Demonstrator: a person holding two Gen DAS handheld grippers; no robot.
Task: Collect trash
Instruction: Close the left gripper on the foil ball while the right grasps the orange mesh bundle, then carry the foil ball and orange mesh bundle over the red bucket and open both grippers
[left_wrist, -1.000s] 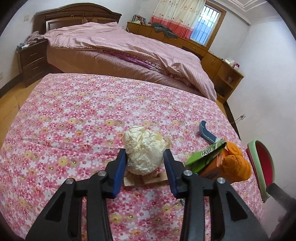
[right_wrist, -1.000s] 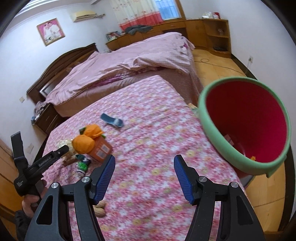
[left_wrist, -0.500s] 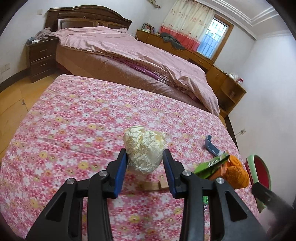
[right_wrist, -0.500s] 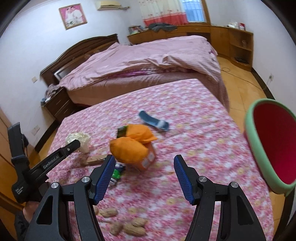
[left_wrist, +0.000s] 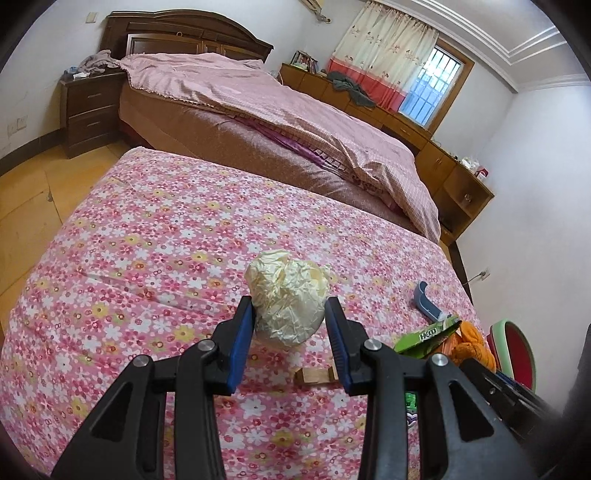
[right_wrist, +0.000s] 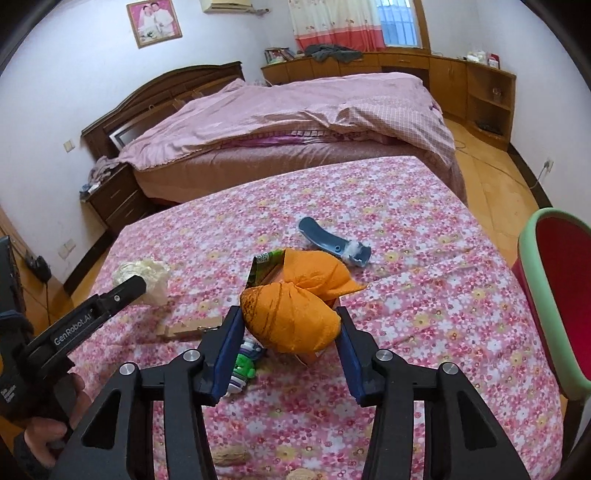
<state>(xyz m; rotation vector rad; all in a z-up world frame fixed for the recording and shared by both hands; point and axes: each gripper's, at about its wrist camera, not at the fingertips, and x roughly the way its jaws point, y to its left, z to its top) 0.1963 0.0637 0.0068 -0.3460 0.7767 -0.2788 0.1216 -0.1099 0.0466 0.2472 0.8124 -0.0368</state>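
A: How many pieces of trash can you count on the flowered cloth (right_wrist: 424, 295)?

B: You have 1 crumpled paper ball (left_wrist: 288, 302) in your left gripper (left_wrist: 289, 341); both blue pads press its sides and it is lifted clear of the cloth. Your right gripper (right_wrist: 290, 349) has 1 orange mesh bag (right_wrist: 291, 317) between its jaws, which have just been closing. The pads sit against the bag's 2 sides, so that counts as a grip. The bag rests on 1 tilted carton (right_wrist: 267, 267) with a green top.

A: And the loose bits?

B: 1 blue curved plastic piece (right_wrist: 332, 242) lies well beyond the carton. 1 wooden clip (right_wrist: 192, 328) lies flat between your 2 grippers. 1 small green and white wrapper (right_wrist: 243, 369) sits just under your right gripper's left pad. At least 2 nut shells (right_wrist: 231, 456) show at the near edge of the cloth, partly hidden by the gripper.

A: Where is the bin?

B: 1 red bin with a green rim (right_wrist: 546, 295) stands at the right edge of the cloth, well apart from both things you hold. Your hand (right_wrist: 48, 424) on the left gripper's handle shows at the lower left of the right wrist view.
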